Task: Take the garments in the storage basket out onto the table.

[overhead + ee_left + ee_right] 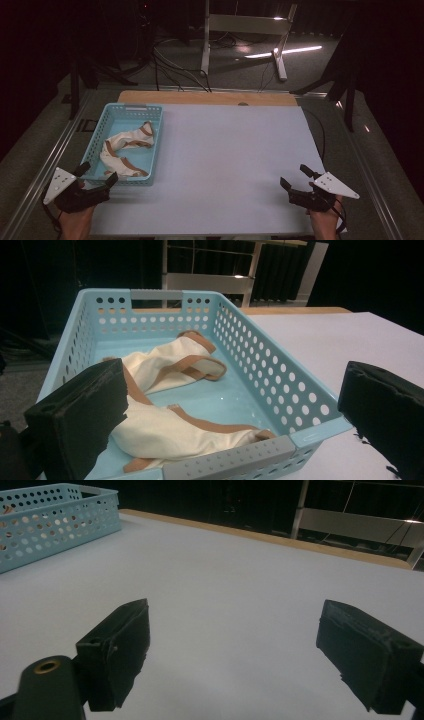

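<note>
Pale blue perforated plastic basket [153,131] sits at the left of the table [230,160], and in it lies the cream cloth garment with tan trim [122,150], crumpled, its long axis running from the near end of the basket toward the far end.

Your left claw [97,175] hovers just at the basket's near short wall, jaws spread wide with nothing between them. In the left gripper view the cream cloth [170,432] lies straight ahead and a little below the jaws, its nearest fold just past the grey handle strip of the near rim [235,460]. So the cloth is forward of this claw, and the rim stands between them: I judge you would have to pass over that wall and dip down into the basket to reach the near fold.

Your right claw [295,176] rests low over the bare table at the right, well apart from the basket, jaws also wide and empty. From its own view the basket [55,522] shows far off at the upper left.

The left hand is plainly the nearer one for the cloth.
</note>
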`<state>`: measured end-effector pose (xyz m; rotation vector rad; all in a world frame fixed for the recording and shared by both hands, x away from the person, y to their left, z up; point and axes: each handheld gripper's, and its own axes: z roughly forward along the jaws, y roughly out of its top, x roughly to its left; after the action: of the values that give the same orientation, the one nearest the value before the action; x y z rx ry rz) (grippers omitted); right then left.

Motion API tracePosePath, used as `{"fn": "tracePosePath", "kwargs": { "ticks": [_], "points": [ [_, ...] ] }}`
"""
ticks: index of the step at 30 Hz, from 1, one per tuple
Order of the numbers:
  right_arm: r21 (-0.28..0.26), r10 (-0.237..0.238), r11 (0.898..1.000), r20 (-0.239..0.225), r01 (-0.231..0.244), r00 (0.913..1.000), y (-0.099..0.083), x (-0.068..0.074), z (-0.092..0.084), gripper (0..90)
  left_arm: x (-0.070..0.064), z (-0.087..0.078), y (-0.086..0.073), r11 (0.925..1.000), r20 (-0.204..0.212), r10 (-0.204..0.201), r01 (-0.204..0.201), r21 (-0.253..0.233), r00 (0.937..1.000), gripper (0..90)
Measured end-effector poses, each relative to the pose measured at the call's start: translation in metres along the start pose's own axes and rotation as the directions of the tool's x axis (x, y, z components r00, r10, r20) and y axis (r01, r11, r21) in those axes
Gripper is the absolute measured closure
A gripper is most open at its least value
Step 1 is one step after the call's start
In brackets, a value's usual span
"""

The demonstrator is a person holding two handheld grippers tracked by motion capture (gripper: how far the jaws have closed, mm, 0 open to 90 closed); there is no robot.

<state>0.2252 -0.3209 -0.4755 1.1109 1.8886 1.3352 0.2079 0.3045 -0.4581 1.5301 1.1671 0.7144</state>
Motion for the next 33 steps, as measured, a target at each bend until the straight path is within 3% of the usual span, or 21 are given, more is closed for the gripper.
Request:
{"fn": "tracePosePath", "kwargs": {
  "ticks": [7,9,11,18,22,33],
  "points": [
    [0.001,-0.009,1.000,0.006,0.009,0.9999,-0.001,0.002,0.001,14.3,-0.004,-0.001,0.001,0.9995,-0.023,0.031,-0.031,0.001,0.9993,0.4],
    [0.003,-0.009,1.000,0.009,0.009,0.9999,-0.001,0.002,0.001,14.3,-0.006,-0.002,0.001,0.9988,-0.030,0.048,-0.048,-0.005,0.9984,1.1],
    [0.001,-0.013,1.000,0.011,0.013,0.9999,-0.002,0.003,0.001,14.6,-0.007,-0.002,0.001,0.9958,-0.062,0.092,-0.092,0.004,0.9938,1.7],
    [-0.011,-0.006,1.000,0.018,0.006,0.9998,-0.003,0.002,-0.001,14.7,-0.001,-0.002,0.011,0.9966,-0.036,0.075,-0.076,-0.030,0.9965,0.4],
    [-0.016,-0.005,1.000,0.023,0.005,0.9997,-0.003,0.001,-0.001,14.8,0.002,0.002,0.026,0.9977,-0.031,0.068,-0.068,0.009,0.9972,0.4],
    [-0.013,-0.010,1.000,0.024,0.010,0.9997,-0.003,0.002,-0.001,14.8,0.011,0.021,0.052,0.9953,-0.026,0.090,-0.089,0.039,0.9956,0.4]
  ]
}}
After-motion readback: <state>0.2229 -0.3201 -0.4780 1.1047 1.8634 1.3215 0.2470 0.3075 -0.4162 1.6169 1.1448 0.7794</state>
